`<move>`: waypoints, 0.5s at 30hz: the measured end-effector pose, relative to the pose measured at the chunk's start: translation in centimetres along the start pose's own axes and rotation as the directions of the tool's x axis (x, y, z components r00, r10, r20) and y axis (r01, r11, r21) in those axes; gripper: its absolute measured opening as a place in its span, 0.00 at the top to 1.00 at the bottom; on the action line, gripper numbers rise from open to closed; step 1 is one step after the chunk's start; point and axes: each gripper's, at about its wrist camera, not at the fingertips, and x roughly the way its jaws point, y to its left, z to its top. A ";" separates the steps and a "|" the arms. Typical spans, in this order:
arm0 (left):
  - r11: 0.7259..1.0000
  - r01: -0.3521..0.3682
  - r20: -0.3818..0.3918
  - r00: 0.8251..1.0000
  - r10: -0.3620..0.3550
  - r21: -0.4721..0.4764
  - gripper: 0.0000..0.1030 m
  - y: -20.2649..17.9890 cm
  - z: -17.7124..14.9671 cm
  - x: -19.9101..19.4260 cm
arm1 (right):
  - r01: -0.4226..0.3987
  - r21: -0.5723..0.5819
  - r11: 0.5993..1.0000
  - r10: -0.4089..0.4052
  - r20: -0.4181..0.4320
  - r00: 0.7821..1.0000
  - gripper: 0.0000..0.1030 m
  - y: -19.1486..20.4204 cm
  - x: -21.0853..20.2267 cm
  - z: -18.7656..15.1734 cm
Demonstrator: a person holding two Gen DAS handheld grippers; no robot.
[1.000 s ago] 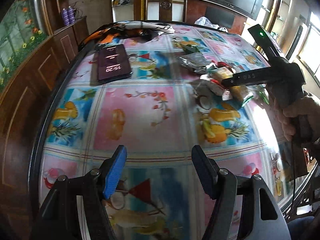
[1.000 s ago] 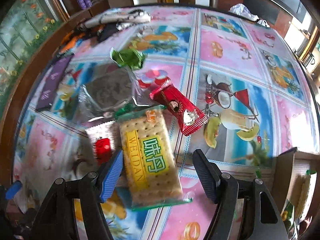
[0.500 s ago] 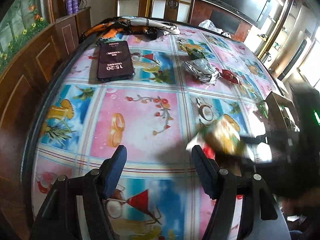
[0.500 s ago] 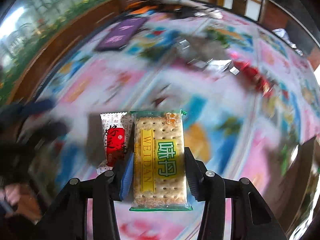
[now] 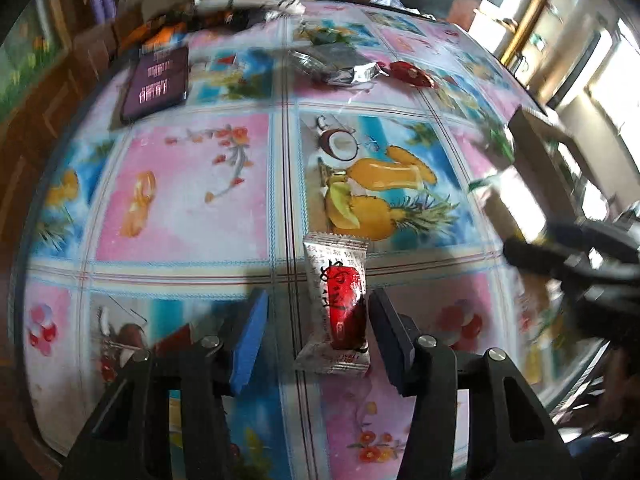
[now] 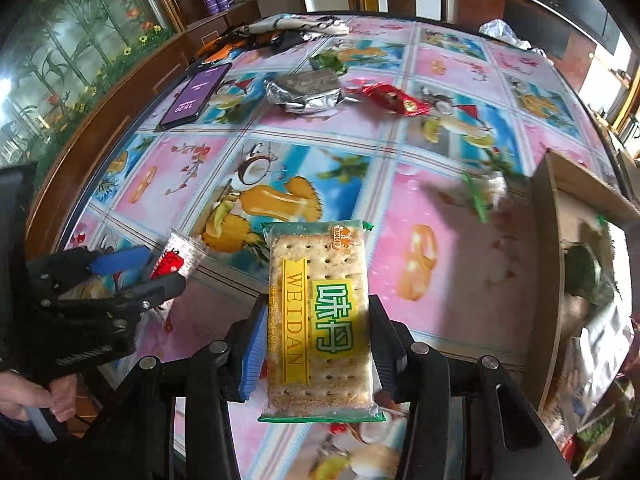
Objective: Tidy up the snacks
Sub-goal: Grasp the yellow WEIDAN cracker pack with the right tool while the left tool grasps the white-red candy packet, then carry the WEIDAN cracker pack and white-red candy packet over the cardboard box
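snacks lie spread on the far half of the table [image 6: 460, 320], which has a bright fruit-print cover: a crumpled silver foil packet [image 6: 308, 94], a green wrapper [image 6: 328, 63] behind it, and a red candy wrapper [image 6: 394, 98] to its right. a dark phone [image 6: 197, 94] with a lit screen lies near the left edge, and a bundle of cloth [image 6: 288, 28] sits at the far end. an open cardboard box [image 6: 560, 208] stands at the right edge, with some packets inside that are hard to make out.

the right hand-held gripper [image 6: 318, 344] is closed on a weidan cracker pack [image 6: 320, 320], both fingers pressing its long sides, and the pack is held above the table just left of the box.

the left hand-held gripper [image 5: 314, 328] is wide open, low over the near part of the table. a small white and red snack packet [image 5: 338, 304] lies between its fingers, close to the right one, and i cannot tell if that finger touches it.

the left view is blurred, mostly at the right side. something green near the box in the right view is also smeared and unclear.
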 end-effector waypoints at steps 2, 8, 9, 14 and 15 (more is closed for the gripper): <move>0.999 -0.040 0.017 0.999 0.039 0.029 0.58 -0.6 -0.2 0.1 | 0.005 0.001 1.000 -0.005 0.008 1.000 0.51 -0.4 -0.4 0.0; 0.995 -0.077 0.061 0.995 0.073 0.059 0.80 -1.4 0.1 0.3 | 0.020 -0.017 1.000 -0.020 0.038 0.999 0.51 -0.8 -1.7 -0.3; 0.996 -0.072 0.061 0.996 0.069 0.056 0.81 -1.5 0.2 0.2 | 0.024 -0.024 0.999 -0.023 0.042 0.999 0.51 -0.8 -1.8 -0.3; 0.996 -0.055 0.089 0.995 0.049 0.069 0.81 -2.7 0.8 -0.8 | 0.043 -0.034 0.998 -0.040 0.068 0.997 0.51 -1.3 -2.8 -0.1; 0.996 -0.053 0.095 0.994 0.046 0.072 0.81 -3.0 1.0 -0.9 | 0.047 -0.035 0.998 -0.045 0.073 0.996 0.51 -1.5 -3.0 -0.1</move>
